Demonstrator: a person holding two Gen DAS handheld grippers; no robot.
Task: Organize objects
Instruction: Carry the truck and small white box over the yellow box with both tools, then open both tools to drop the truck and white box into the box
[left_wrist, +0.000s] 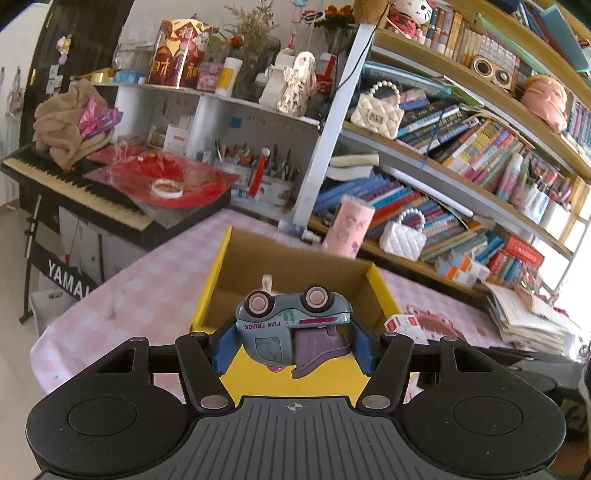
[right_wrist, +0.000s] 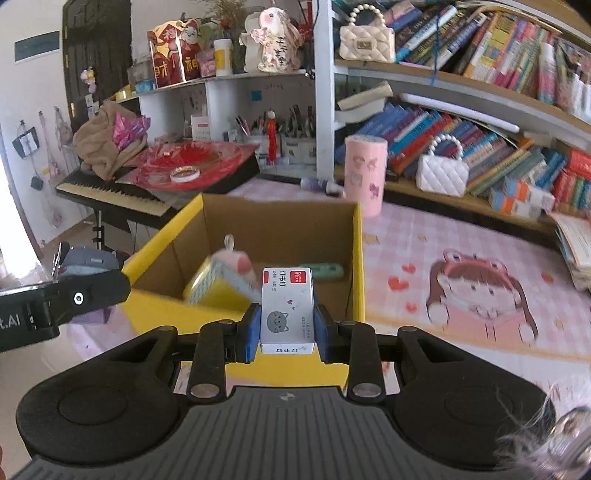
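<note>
My left gripper (left_wrist: 291, 345) is shut on a grey-blue toy truck (left_wrist: 291, 328) marked FUN TRUCK, held upside down with its pink wheels up, just over the near edge of an open yellow cardboard box (left_wrist: 216, 273). My right gripper (right_wrist: 287, 325) is shut on a small white staple box (right_wrist: 287, 310) with a cat drawing, above the near wall of the same yellow box (right_wrist: 356, 258). Inside lie a yellow and pink toy (right_wrist: 218, 280) and a mint green item (right_wrist: 325, 271). The left gripper with the truck (right_wrist: 88, 260) shows at the left edge of the right wrist view.
The box stands on a pink checked tablecloth (right_wrist: 461, 229) with a cartoon girl print. A pink cylinder (right_wrist: 365, 173) and white quilted purse (right_wrist: 441, 173) stand behind it, before crowded bookshelves (left_wrist: 480, 155). A keyboard (left_wrist: 74, 188) with red wrapping stands at the left. A small red-and-white carton (left_wrist: 404, 325) lies right of the box.
</note>
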